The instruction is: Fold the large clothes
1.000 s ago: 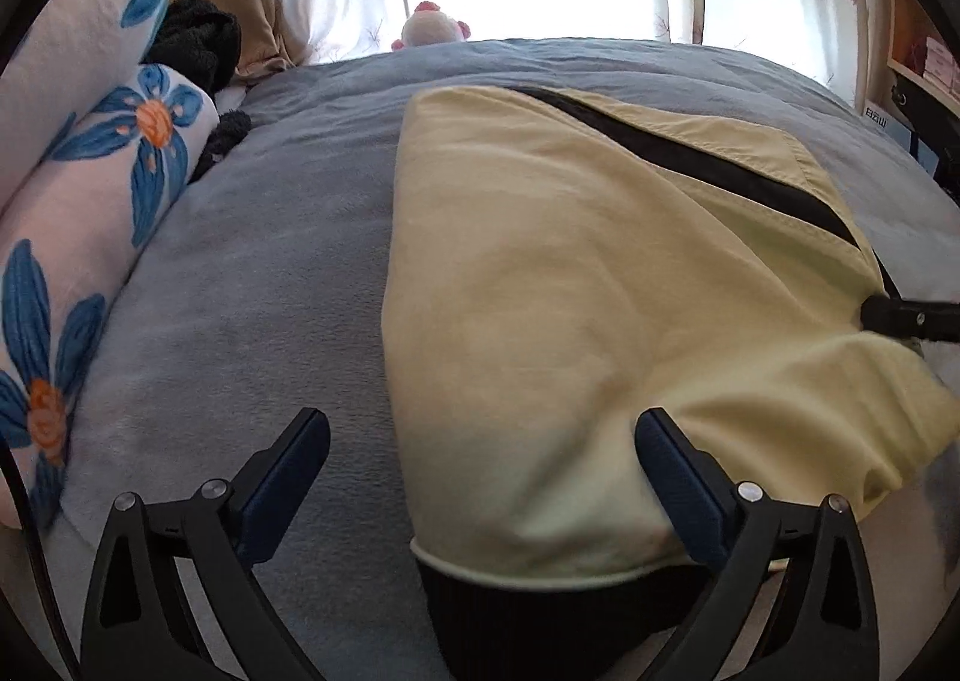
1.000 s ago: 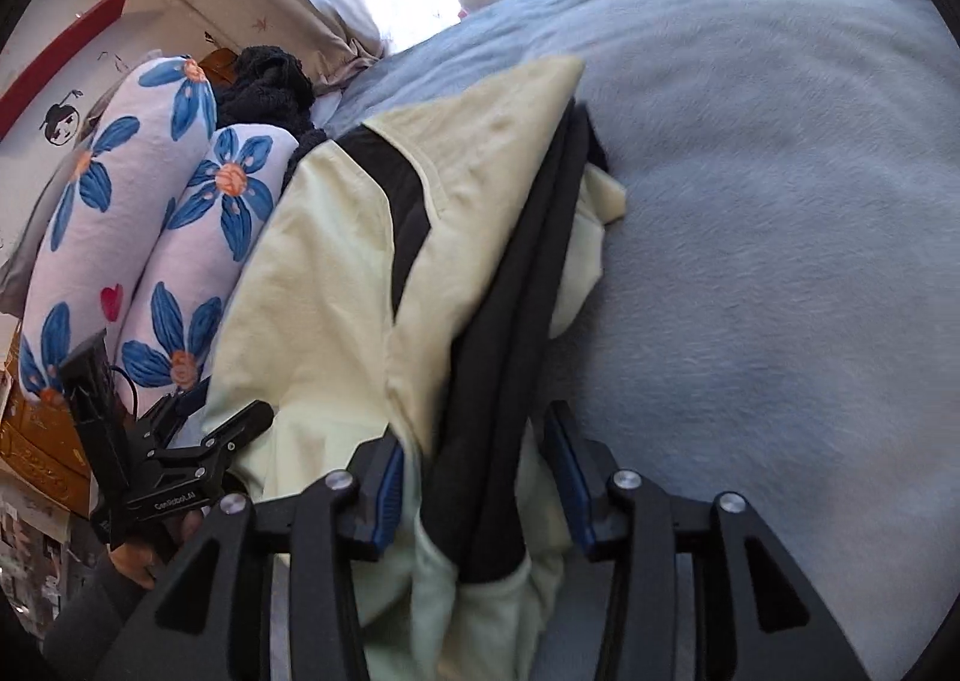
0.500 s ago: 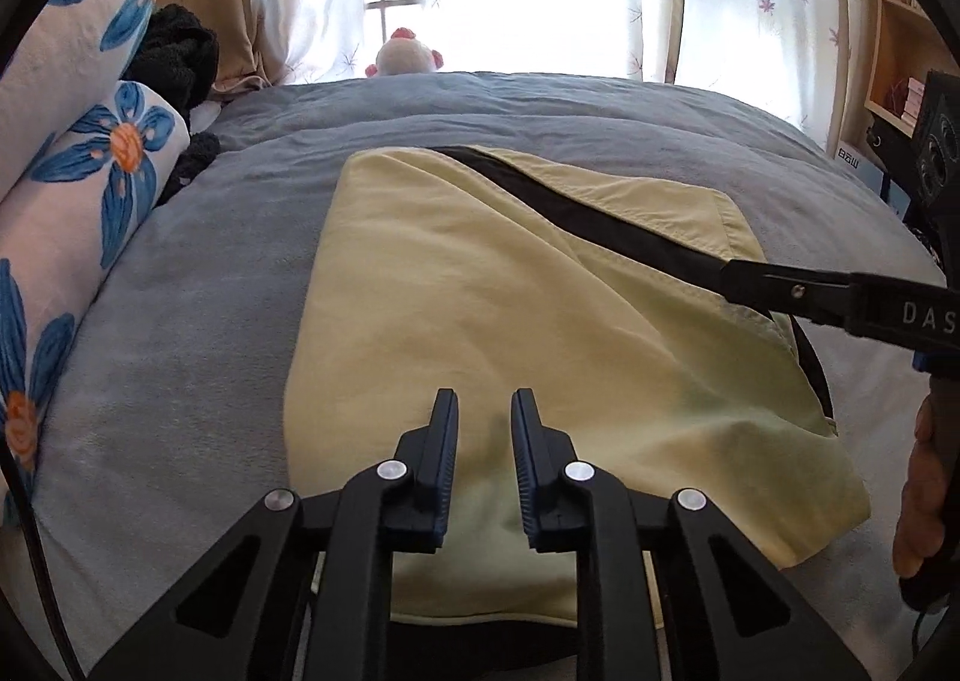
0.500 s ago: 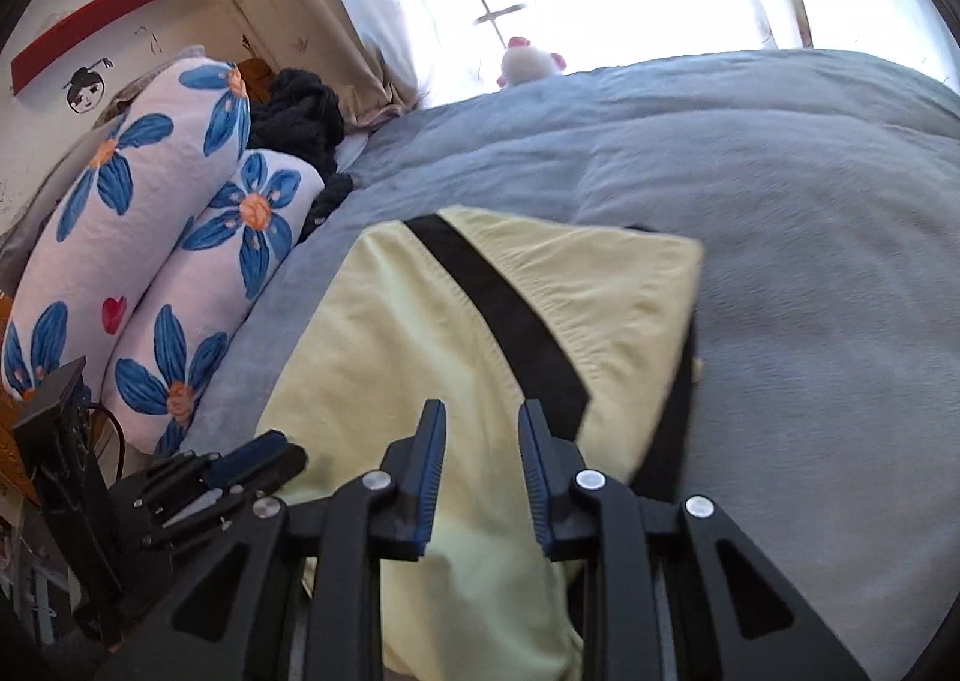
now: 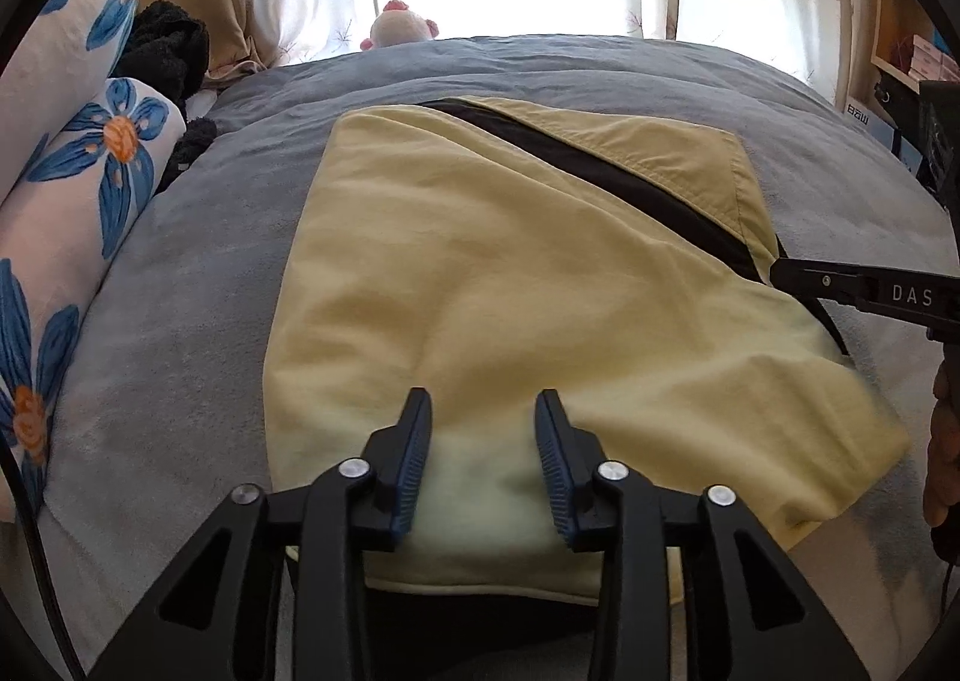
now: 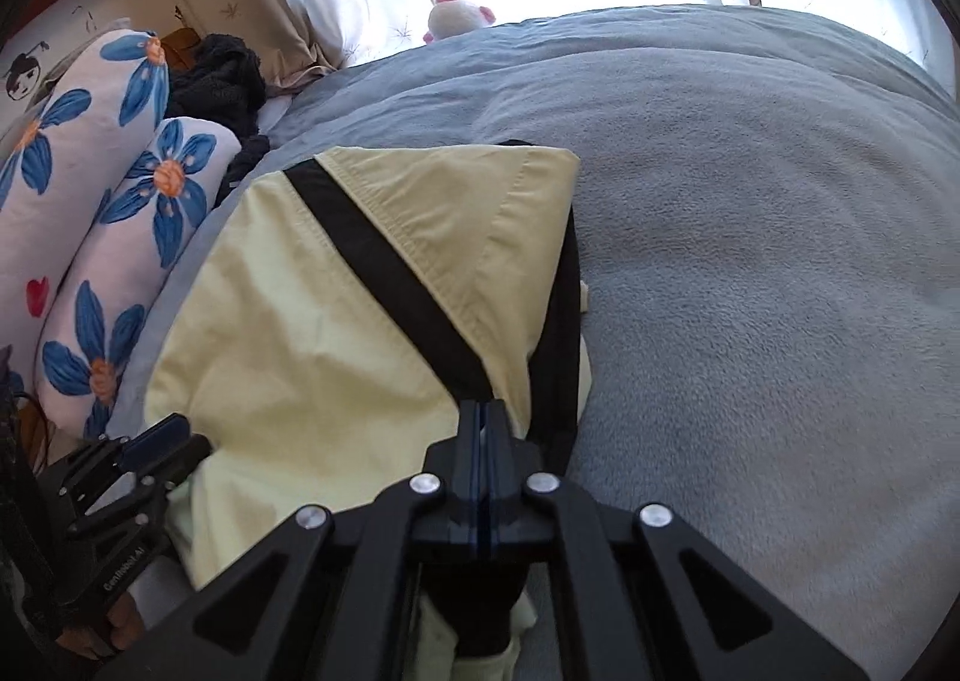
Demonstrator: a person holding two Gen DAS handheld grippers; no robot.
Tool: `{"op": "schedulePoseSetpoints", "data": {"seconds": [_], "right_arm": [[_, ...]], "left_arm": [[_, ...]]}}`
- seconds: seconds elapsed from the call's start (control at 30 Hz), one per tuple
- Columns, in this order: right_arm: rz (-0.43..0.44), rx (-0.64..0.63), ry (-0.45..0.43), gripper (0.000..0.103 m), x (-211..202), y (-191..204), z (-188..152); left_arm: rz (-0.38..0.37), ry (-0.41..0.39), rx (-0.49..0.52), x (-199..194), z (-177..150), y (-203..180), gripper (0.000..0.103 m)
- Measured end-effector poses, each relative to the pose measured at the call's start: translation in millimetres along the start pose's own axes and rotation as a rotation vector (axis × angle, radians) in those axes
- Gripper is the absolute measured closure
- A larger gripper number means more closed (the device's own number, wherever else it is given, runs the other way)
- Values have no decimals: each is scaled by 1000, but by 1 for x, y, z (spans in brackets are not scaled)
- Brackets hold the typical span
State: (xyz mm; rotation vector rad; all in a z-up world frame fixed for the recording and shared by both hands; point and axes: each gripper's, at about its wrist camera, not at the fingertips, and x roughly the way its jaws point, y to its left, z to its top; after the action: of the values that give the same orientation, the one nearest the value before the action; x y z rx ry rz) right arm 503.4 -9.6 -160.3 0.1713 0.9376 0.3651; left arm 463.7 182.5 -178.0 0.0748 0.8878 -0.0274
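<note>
A pale yellow garment (image 5: pixel 510 273) with a black stripe lies folded flat on the grey bed blanket (image 5: pixel 180 291). My left gripper (image 5: pixel 483 405) hovers over its near edge. Its jaws are partly apart and opening, and the cloth lies under them with nothing pinched. In the right wrist view the same garment (image 6: pixel 312 321) fills the lower left. My right gripper (image 6: pixel 483 411) is shut, pads together, with its tip over the lower end of the black stripe. That gripper (image 5: pixel 780 270) reaches in from the right in the left wrist view. The left gripper (image 6: pixel 162 435) shows at the lower left.
Two flowered pillows (image 5: pixel 78 171) line the left side of the bed, with dark clothes (image 5: pixel 168 45) piled behind them. A plush toy (image 5: pixel 399 24) sits by the bright curtained window. A shelf (image 5: pixel 912 57) stands at the right. A hand (image 5: pixel 945 441) shows at the right edge.
The right gripper let go of the bunched garment edge and closed empty. The left jaws went from wide to nearly shut, then parted again. The garment now lies flat.
</note>
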Motion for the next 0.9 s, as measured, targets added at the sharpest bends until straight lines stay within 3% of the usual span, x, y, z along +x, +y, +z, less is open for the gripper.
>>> {"op": "schedulePoseSetpoints", "data": {"seconds": [0.03,0.1,0.27,0.47,0.6,0.8,0.9], "right_arm": [[20,-2,5,100,-7,3,-2],[42,-11,12,100,-20,10,-9],[101,-32,76,100,-40,24,-41],[-14,-70,164,100,-31,18,-80],[21,6,157,99,-52,-1,-92],[26,-6,119,99,-114,-7,-110],[39,-13,105,99,-155,-8,-123]], "left_arm": [[-1,7,-9,-6,0,-3,47],[2,-7,-7,-20,-2,-11,40],[-9,-15,24,-49,-17,-34,40],[32,106,19,-31,-48,-50,40],[37,162,-16,-30,-62,-51,40],[48,118,-14,-82,-68,-61,40],[29,93,-29,-123,-72,-70,32]]}}
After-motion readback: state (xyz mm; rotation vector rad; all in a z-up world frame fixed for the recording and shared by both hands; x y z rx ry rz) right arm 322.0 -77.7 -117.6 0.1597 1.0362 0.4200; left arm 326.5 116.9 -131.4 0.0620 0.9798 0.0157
